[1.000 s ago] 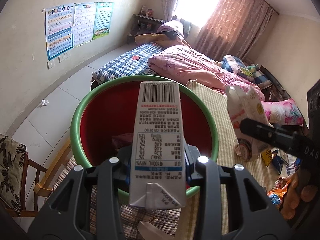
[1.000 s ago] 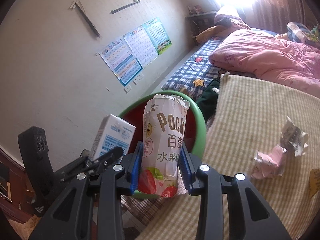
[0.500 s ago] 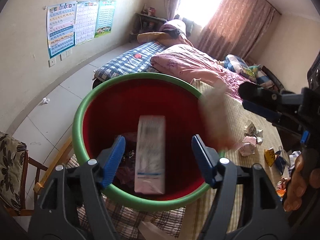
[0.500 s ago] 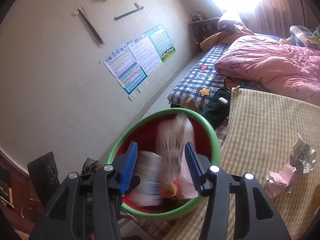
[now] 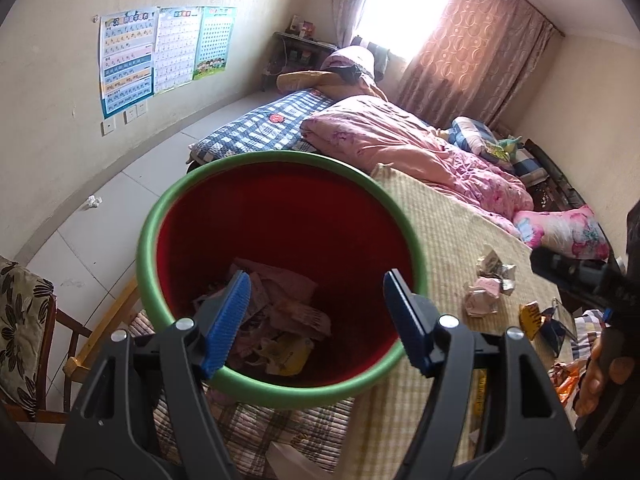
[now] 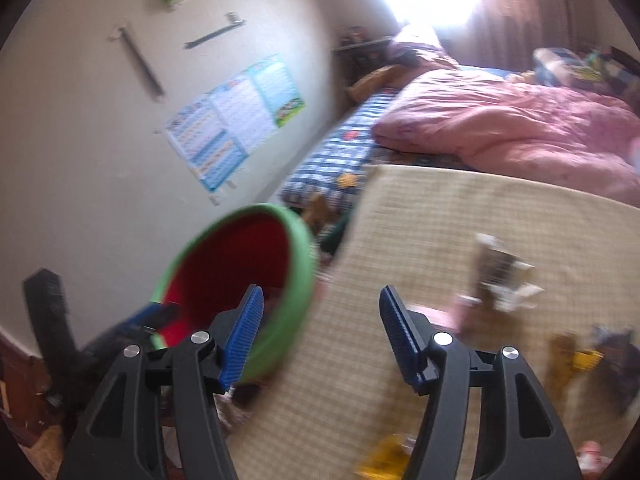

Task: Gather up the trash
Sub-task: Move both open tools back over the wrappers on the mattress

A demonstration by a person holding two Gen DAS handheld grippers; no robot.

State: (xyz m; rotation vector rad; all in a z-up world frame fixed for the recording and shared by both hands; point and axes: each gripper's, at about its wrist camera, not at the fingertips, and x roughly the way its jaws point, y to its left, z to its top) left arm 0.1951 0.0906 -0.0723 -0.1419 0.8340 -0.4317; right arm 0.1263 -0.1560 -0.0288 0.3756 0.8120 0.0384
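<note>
The left hand-held gripper point(image 5: 316, 320) is hanging over the near rim of the bin point(image 5: 256, 390), a red tub with a green rim, and its blue pads are standing wide apart with nothing between them; the jaws have just been opening. Directly beyond its fingertips, down on the bottom of the bin, a heap of trash point(image 5: 276, 316) is lying: pinkish crumpled wrappers and a yellow packet, jumbled so that no single long axis is showing. The bin's mouth is tilting toward the left camera.

The right hand-held gripper point(image 6: 320, 332) is sitting to the right of the bin point(image 6: 300, 264), above the checked mat point(image 6: 420, 240) on the bed. Its pads are also spread wide and empty, the jaws having just been opening. This view is blurred. More trash is lying on the mat to the right of the bin: a crumpled pink paper point(image 5: 482, 296) touching a crumpled white wrapper point(image 5: 494, 266), both balled up without a clear direction, and beyond them a yellow packet point(image 5: 530, 318). From the right camera the crumpled white wrapper point(image 6: 500, 276) is lying ahead and right of the right fingertips
</note>
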